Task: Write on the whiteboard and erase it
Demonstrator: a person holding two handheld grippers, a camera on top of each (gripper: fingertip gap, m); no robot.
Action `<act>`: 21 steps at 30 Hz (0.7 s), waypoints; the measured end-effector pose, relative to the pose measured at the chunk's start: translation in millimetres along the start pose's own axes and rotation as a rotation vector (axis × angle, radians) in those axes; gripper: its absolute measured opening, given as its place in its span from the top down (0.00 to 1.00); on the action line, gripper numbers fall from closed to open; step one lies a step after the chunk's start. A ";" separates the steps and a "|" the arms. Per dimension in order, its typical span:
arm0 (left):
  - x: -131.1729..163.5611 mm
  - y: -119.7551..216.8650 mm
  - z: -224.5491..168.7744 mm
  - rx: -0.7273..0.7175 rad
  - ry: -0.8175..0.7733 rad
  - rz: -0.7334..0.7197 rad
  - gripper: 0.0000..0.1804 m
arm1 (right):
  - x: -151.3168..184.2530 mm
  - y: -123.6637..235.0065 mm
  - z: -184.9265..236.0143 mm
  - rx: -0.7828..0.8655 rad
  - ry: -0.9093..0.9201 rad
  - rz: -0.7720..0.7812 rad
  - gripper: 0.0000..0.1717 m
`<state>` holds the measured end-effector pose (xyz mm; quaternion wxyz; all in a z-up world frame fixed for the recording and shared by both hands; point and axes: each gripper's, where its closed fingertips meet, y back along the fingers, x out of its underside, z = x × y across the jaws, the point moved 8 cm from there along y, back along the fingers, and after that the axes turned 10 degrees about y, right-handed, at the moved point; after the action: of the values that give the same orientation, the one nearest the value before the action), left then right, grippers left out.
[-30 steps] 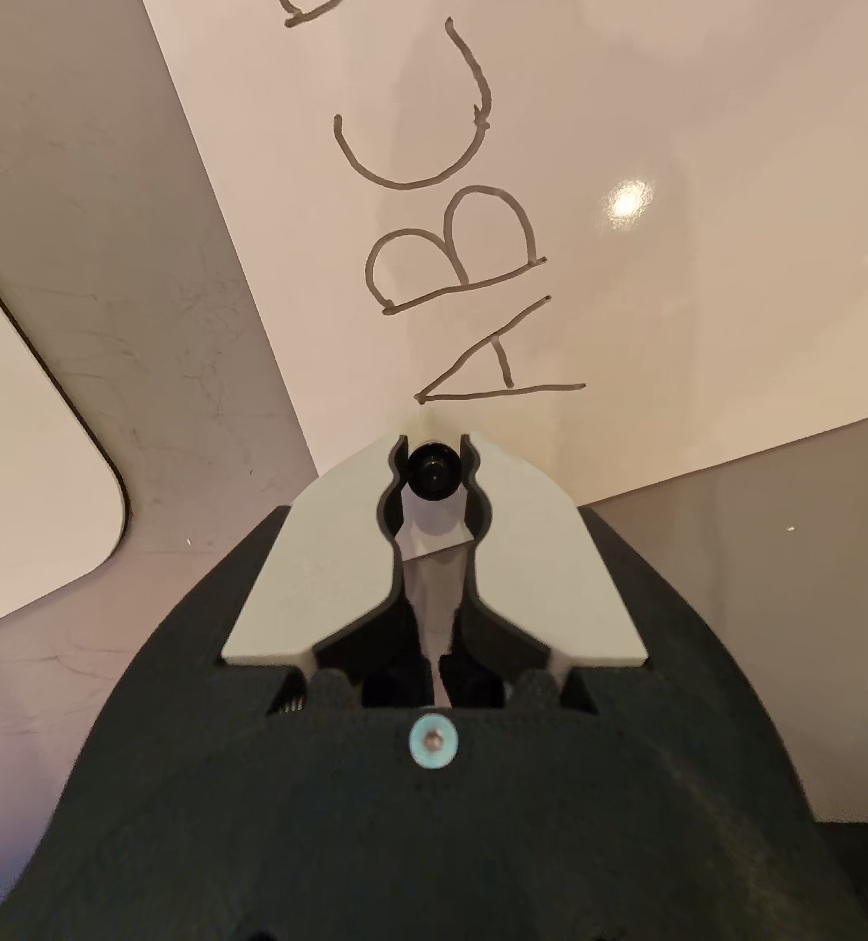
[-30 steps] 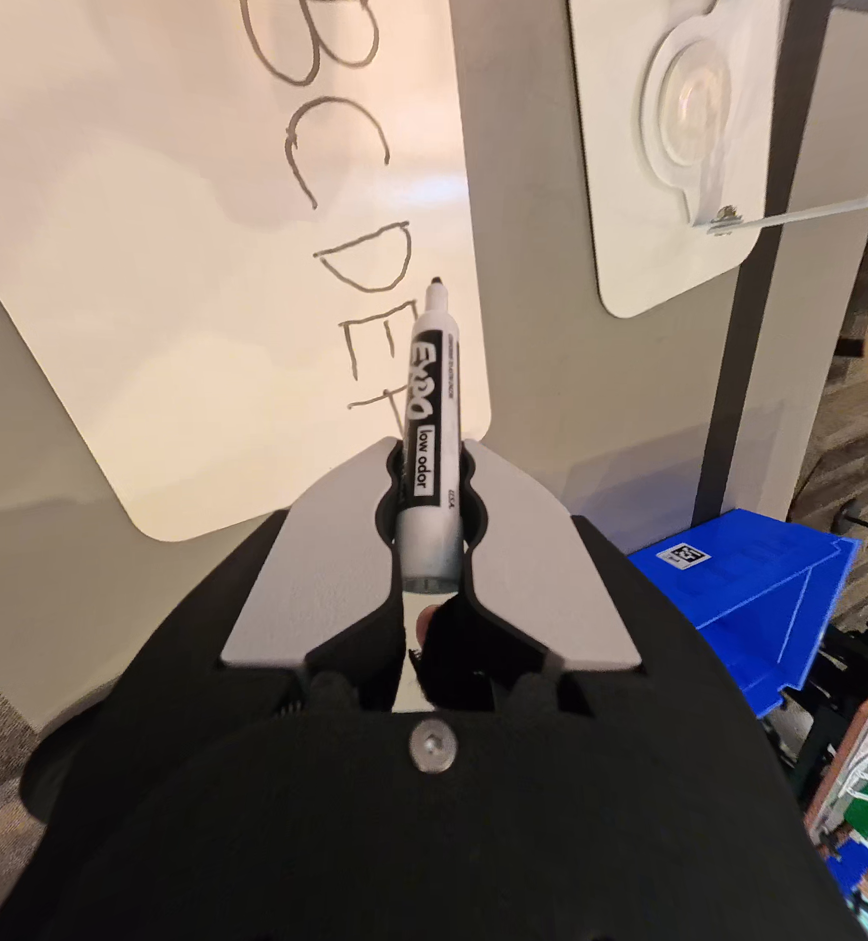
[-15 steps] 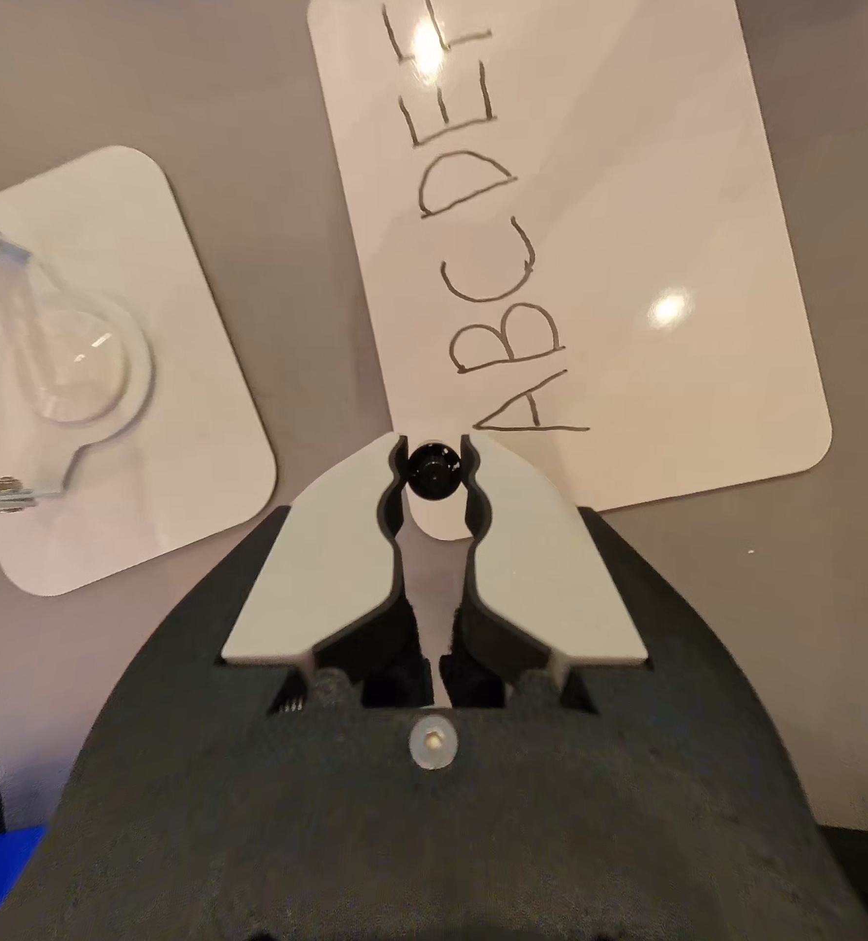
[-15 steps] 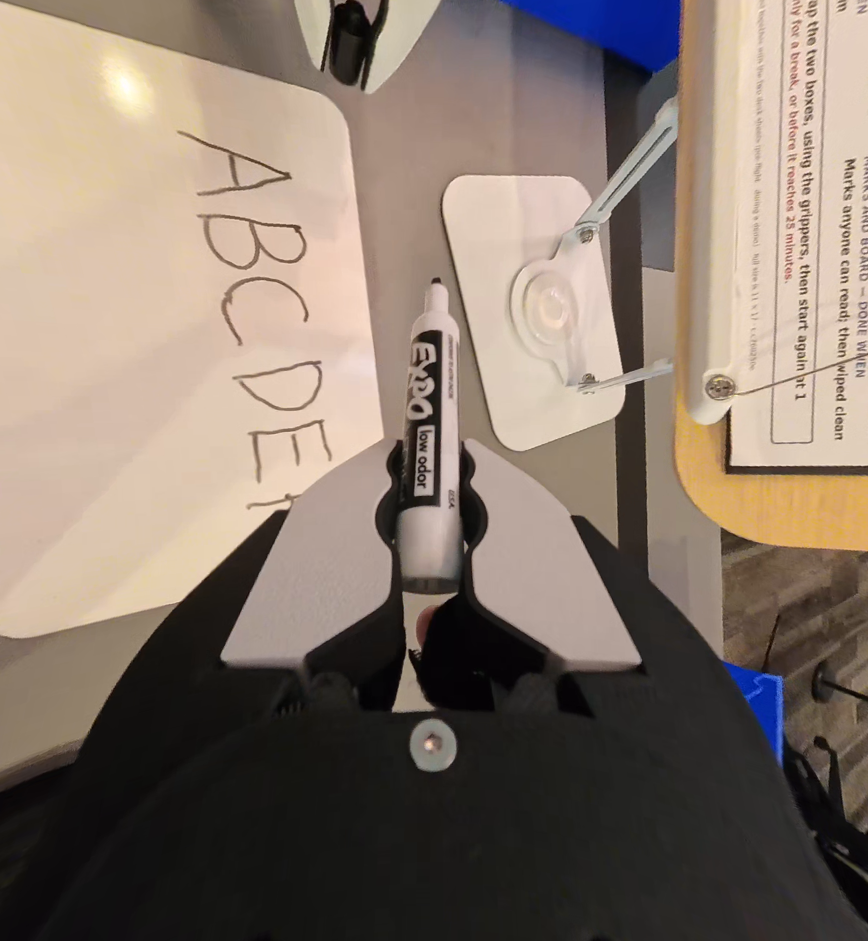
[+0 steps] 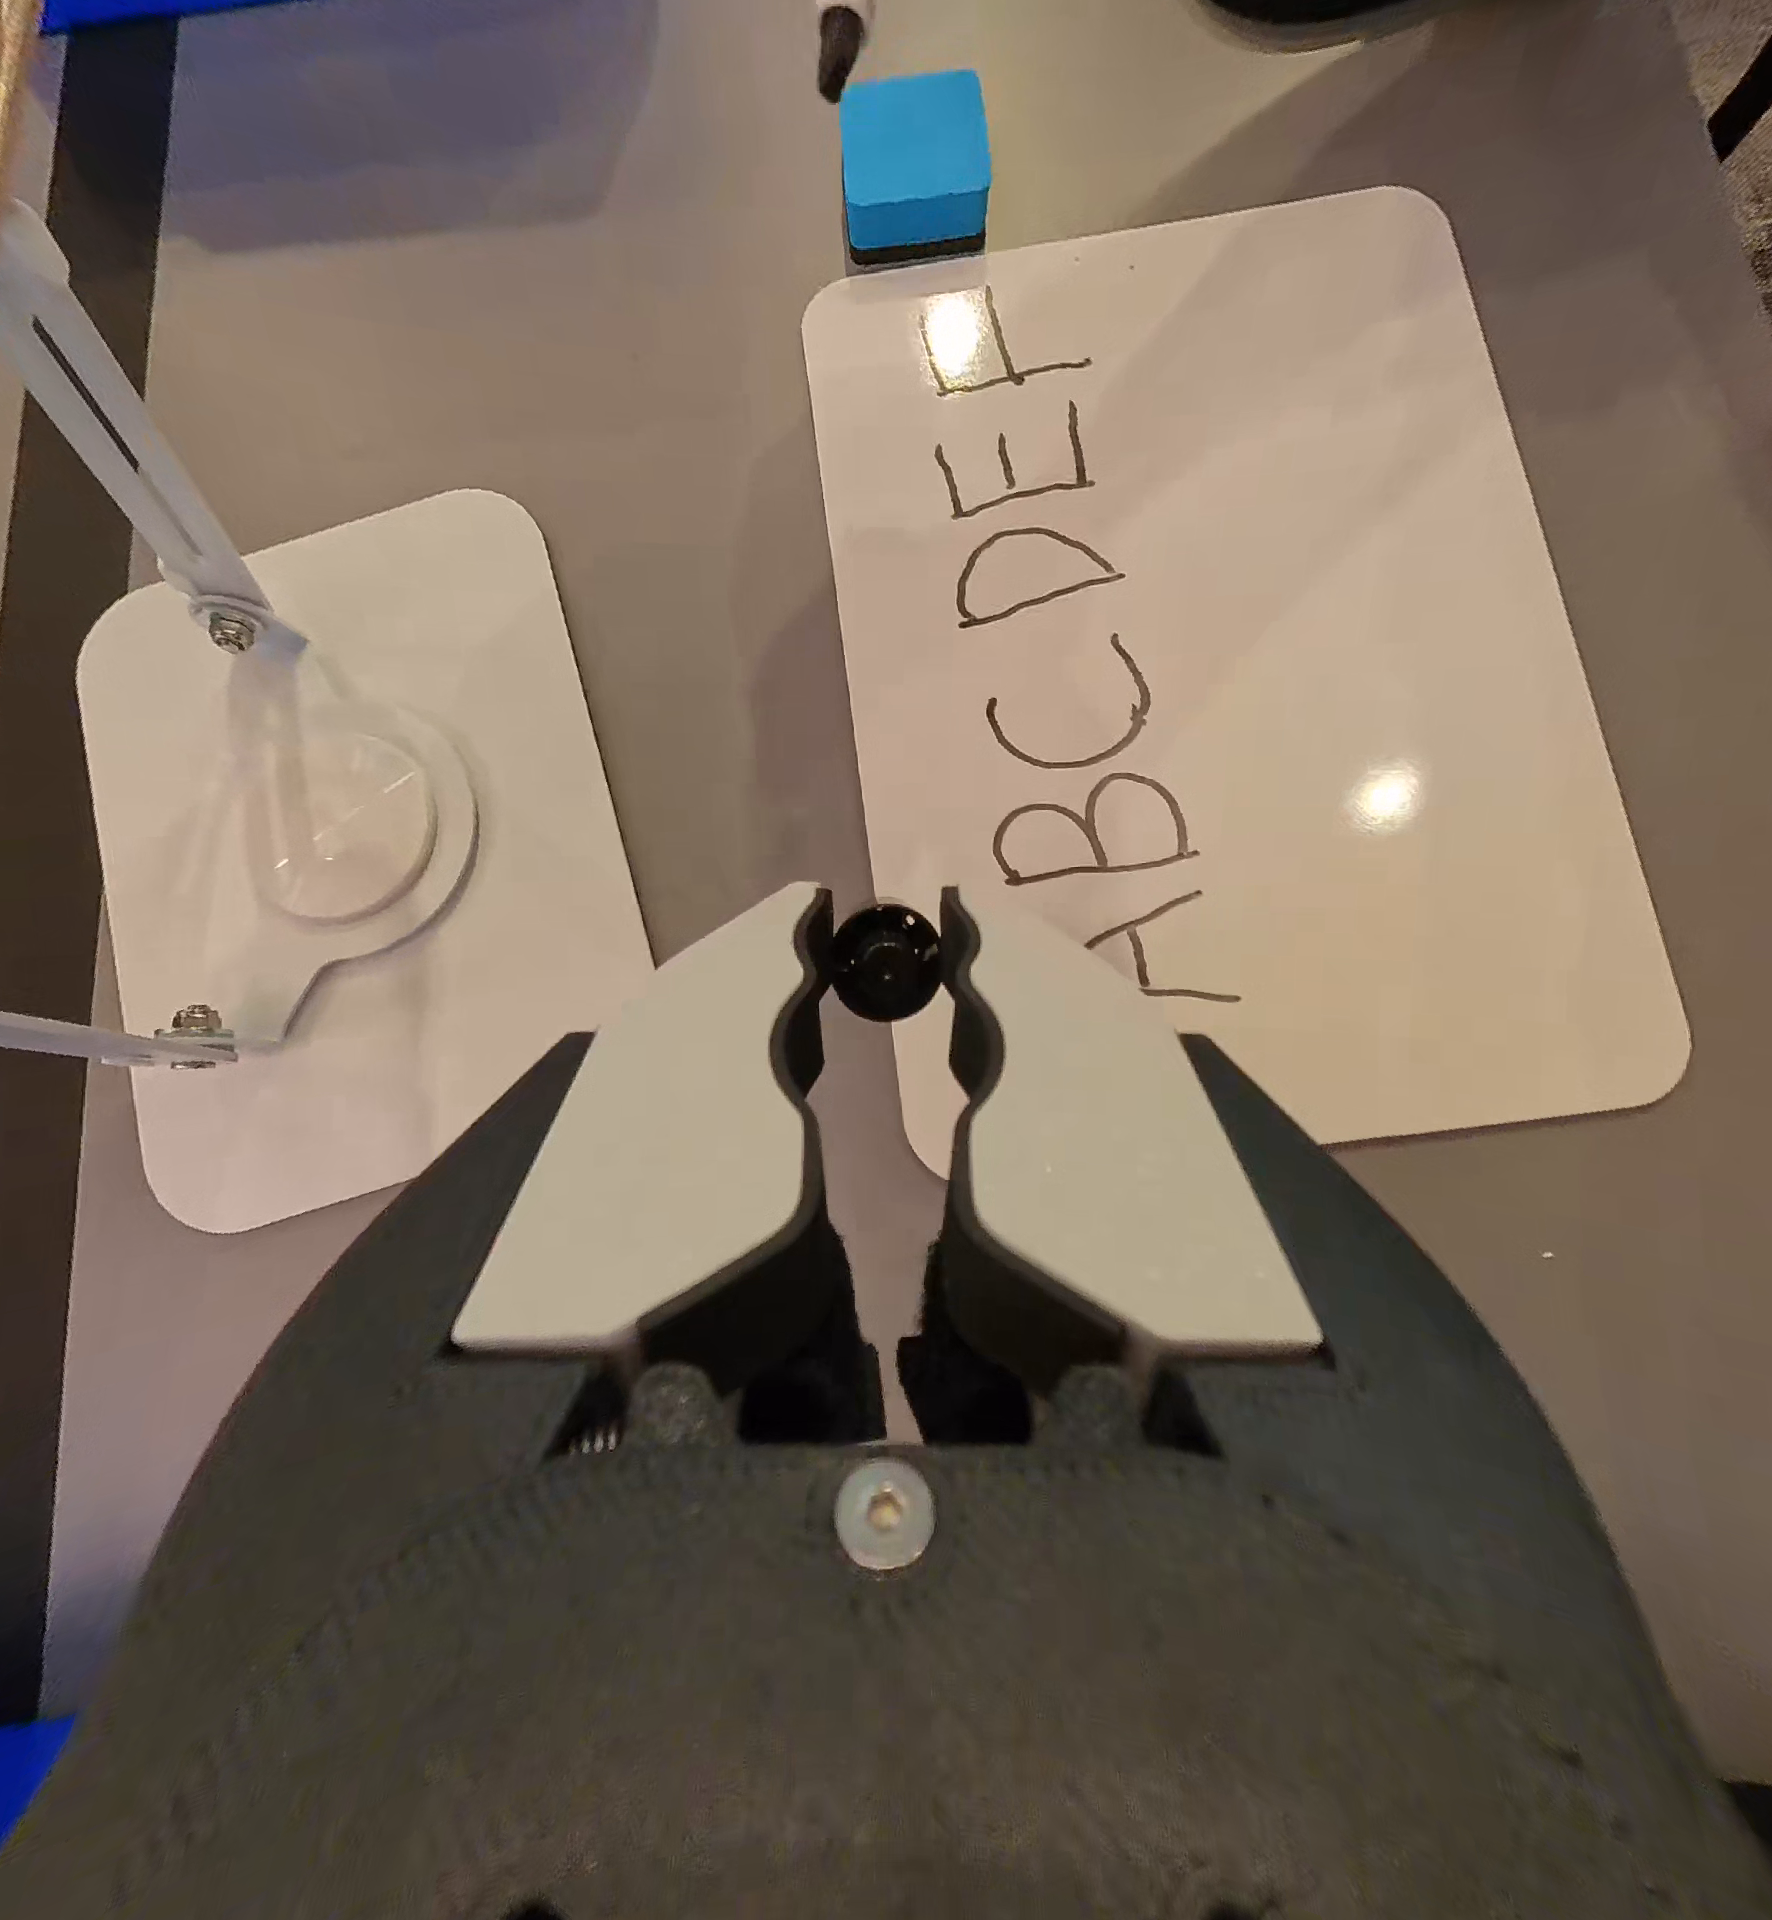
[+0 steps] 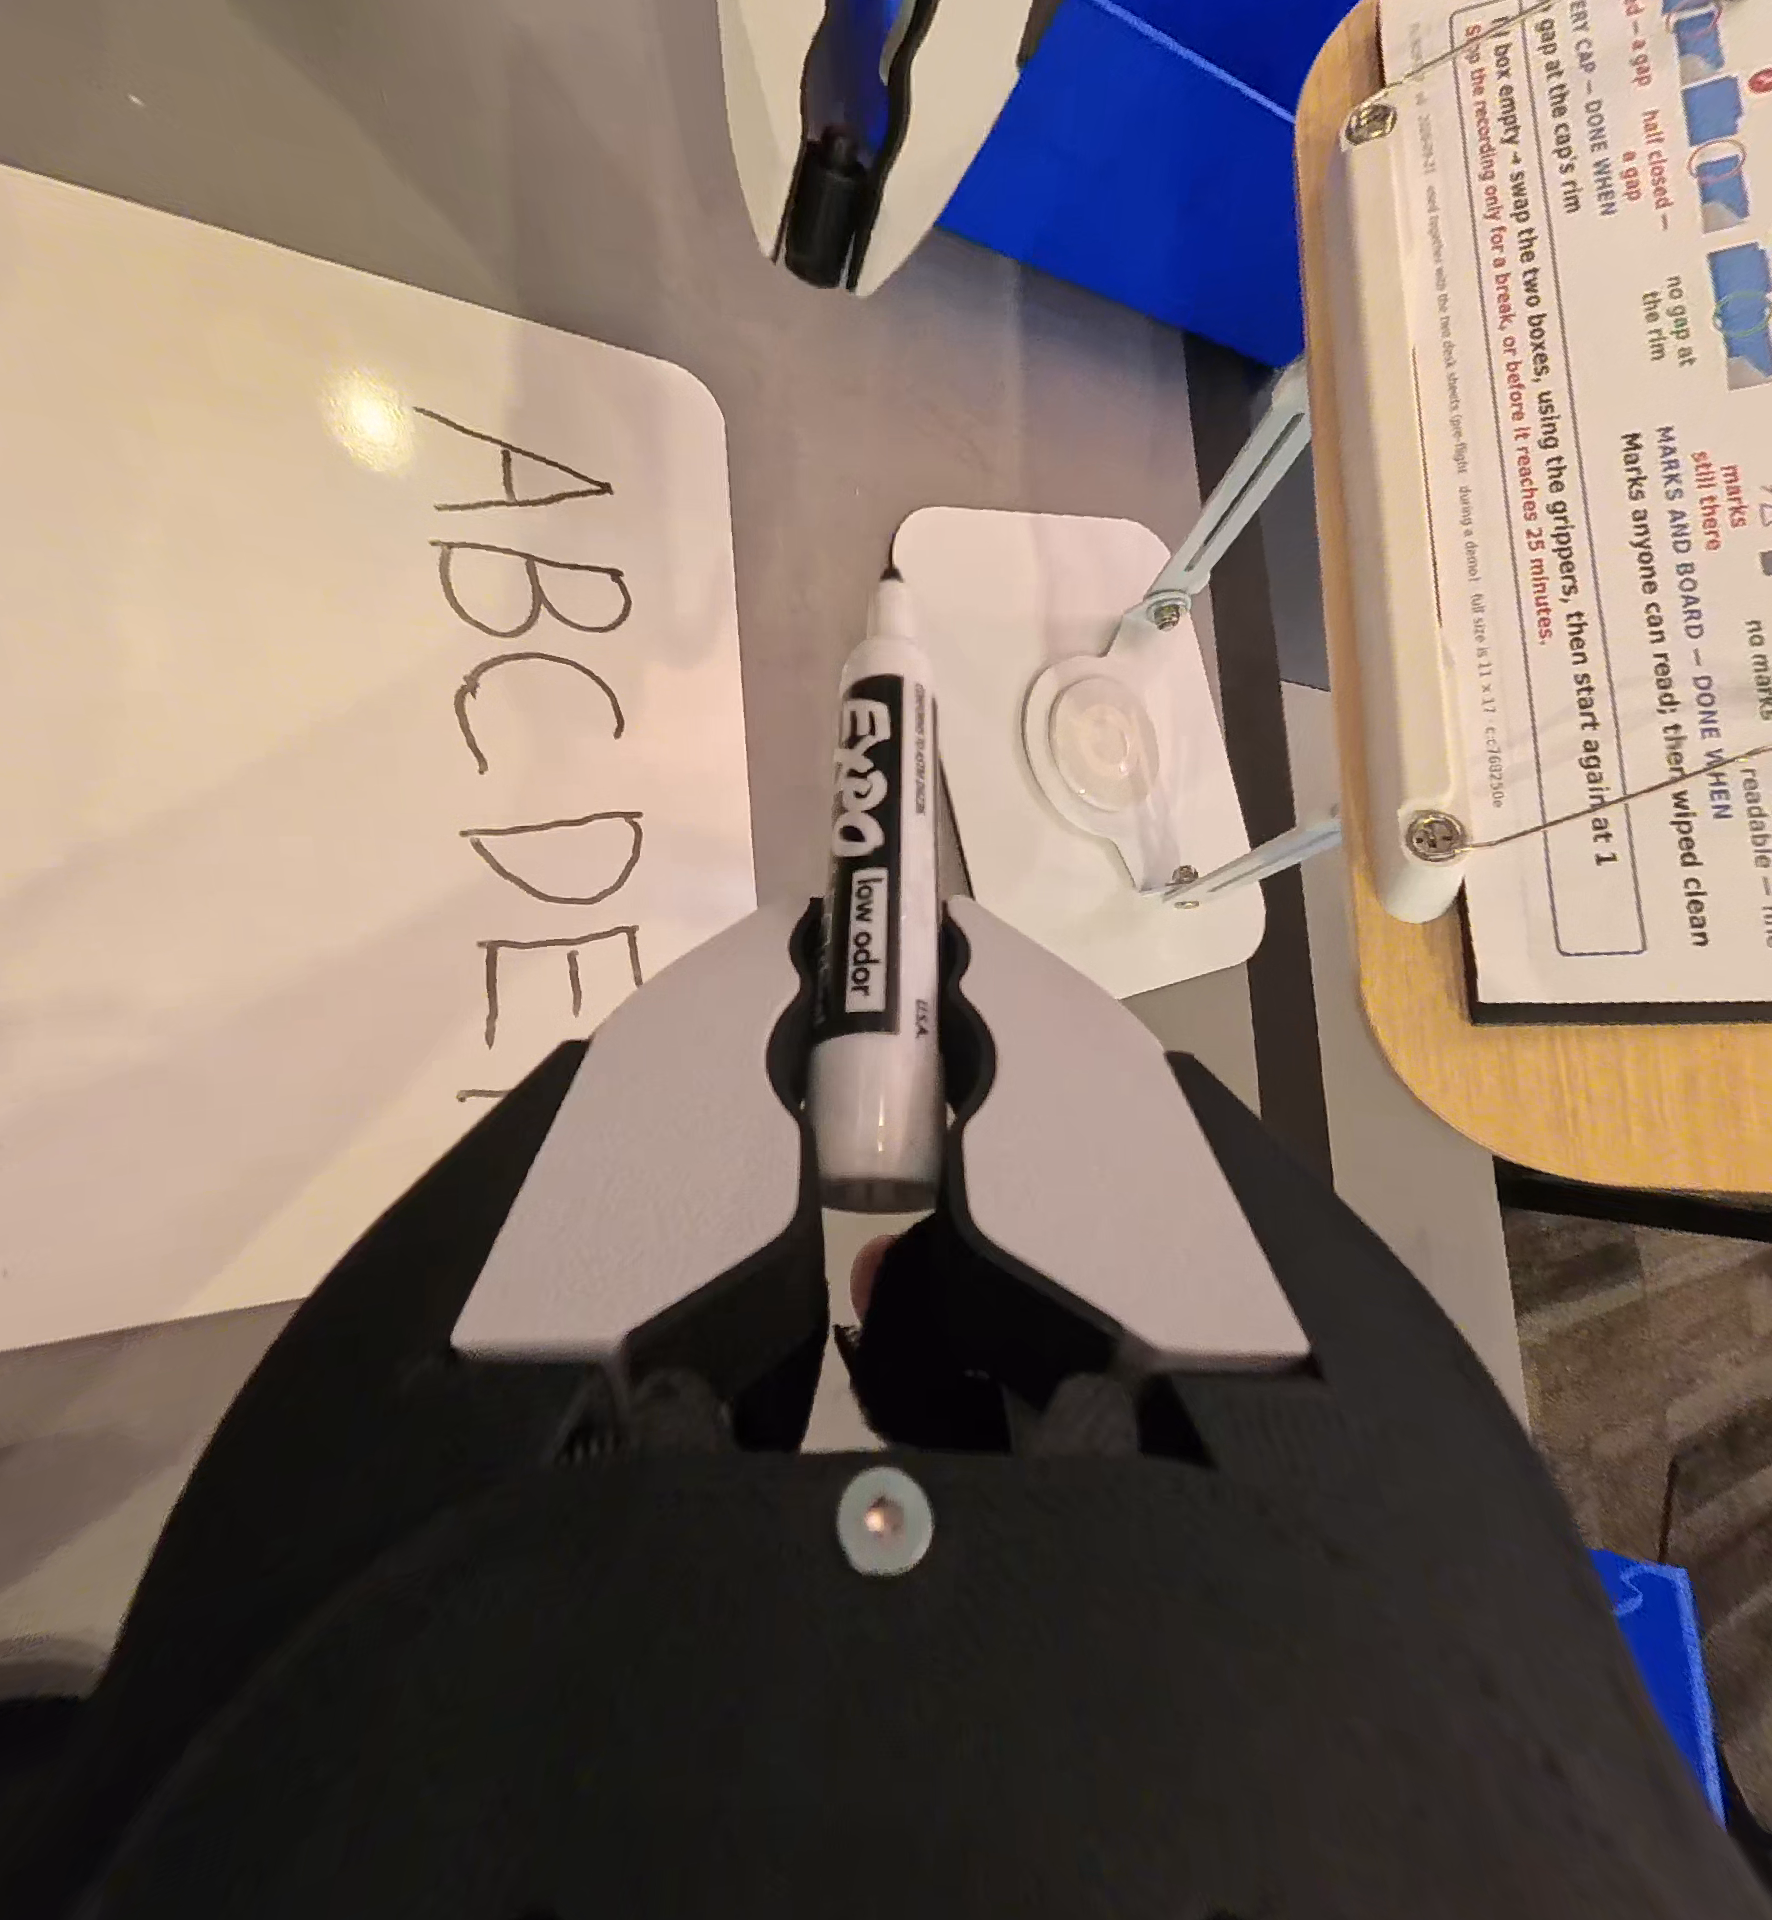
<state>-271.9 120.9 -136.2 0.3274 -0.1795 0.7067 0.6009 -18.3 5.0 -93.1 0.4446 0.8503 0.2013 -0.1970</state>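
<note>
We log: right gripper (image 6: 882, 935) fingers clenched on uncapped marker (image 6: 887, 831); left gripper (image 5: 882, 935) fingers clenched on black cap (image 5: 880, 961); lettered whiteboard (image 5: 1381, 623) flat on tabletop (image 5: 653, 364), blue eraser (image 5: 913, 156) at its far edge.

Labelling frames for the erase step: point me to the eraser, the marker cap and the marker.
eraser (image 5: 913, 156): left wrist view, on its blue top face.
marker cap (image 5: 882, 961): left wrist view, on its black round end, between the left fingers.
marker (image 6: 887, 831): right wrist view, mid-barrel, ahead of the right fingers.
</note>
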 end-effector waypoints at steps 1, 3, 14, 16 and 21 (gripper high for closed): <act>-0.5 -0.2 -0.3 0.001 0.001 0.001 0.89 | -0.6 0.7 -2.1 -0.013 0.007 0.007 0.88; -2.4 1.0 -1.0 -0.007 -0.001 -0.003 0.89 | -3.0 5.4 -8.2 -0.030 0.040 0.034 0.88; -3.9 7.1 1.6 -0.032 0.020 -0.021 0.89 | 22.6 0.7 -11.0 -0.013 0.014 -0.091 0.88; -3.9 6.6 2.9 -0.028 0.027 -0.028 0.89 | 29.3 -0.4 -13.4 -0.012 -0.007 -0.091 0.88; -2.2 4.6 5.9 -0.034 0.040 -0.030 0.89 | 26.6 -0.5 -17.7 0.003 -0.030 -0.145 0.88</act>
<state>-271.8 127.3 -131.6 0.3190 -0.2075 0.7001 0.6041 6.6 24.6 -97.8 0.4311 0.8311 0.2553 -0.2414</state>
